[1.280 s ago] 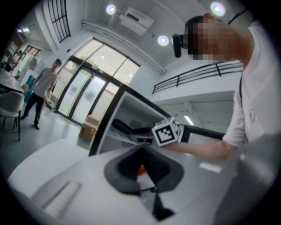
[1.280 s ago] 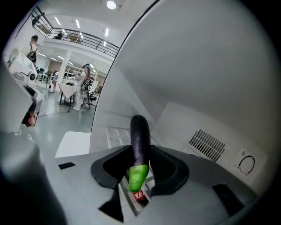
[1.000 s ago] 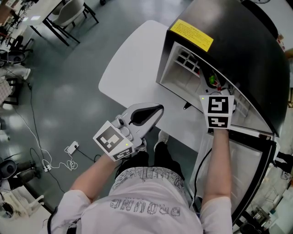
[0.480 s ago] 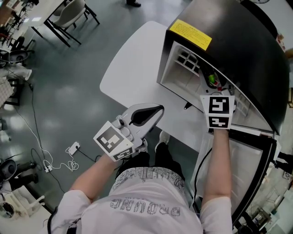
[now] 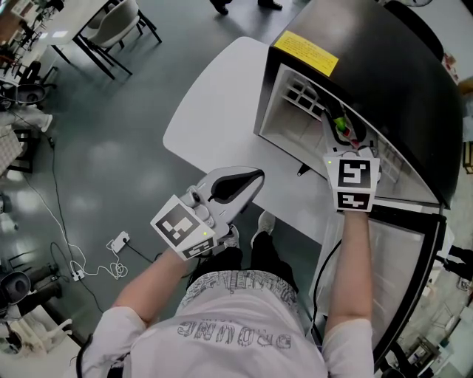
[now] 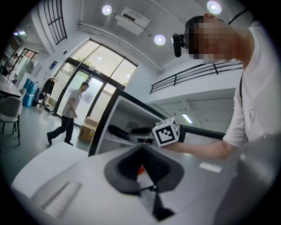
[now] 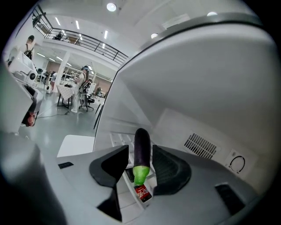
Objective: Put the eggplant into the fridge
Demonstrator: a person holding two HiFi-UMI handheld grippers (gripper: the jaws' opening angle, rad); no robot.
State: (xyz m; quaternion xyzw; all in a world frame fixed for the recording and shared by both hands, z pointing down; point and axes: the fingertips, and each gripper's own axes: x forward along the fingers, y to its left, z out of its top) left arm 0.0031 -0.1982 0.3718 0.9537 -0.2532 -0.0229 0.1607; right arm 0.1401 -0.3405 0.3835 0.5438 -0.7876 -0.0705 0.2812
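Note:
The dark purple eggplant [image 7: 142,147] with a green stem end lies on the shelf inside the open black fridge [image 5: 384,66]; its green end [image 5: 340,125] shows in the head view. My right gripper [image 7: 140,154] reaches into the fridge. Its jaws are opening on either side of the eggplant, and a thin gap shows at the left pad. My left gripper [image 5: 253,176] hovers over the white table [image 5: 214,111] in front of the fridge, its black pads [image 6: 142,151] together and holding nothing.
A red can [image 7: 142,193] lies on the shelf just below the eggplant. The fridge door [image 5: 403,273] hangs open at the right. Chairs and desks [image 5: 111,22] stand beyond the table, a cable [image 5: 74,244] trails on the floor, and a person [image 6: 68,114] walks behind.
The right gripper's marker cube has tilted slightly at the fridge opening. The left gripper has kept still.

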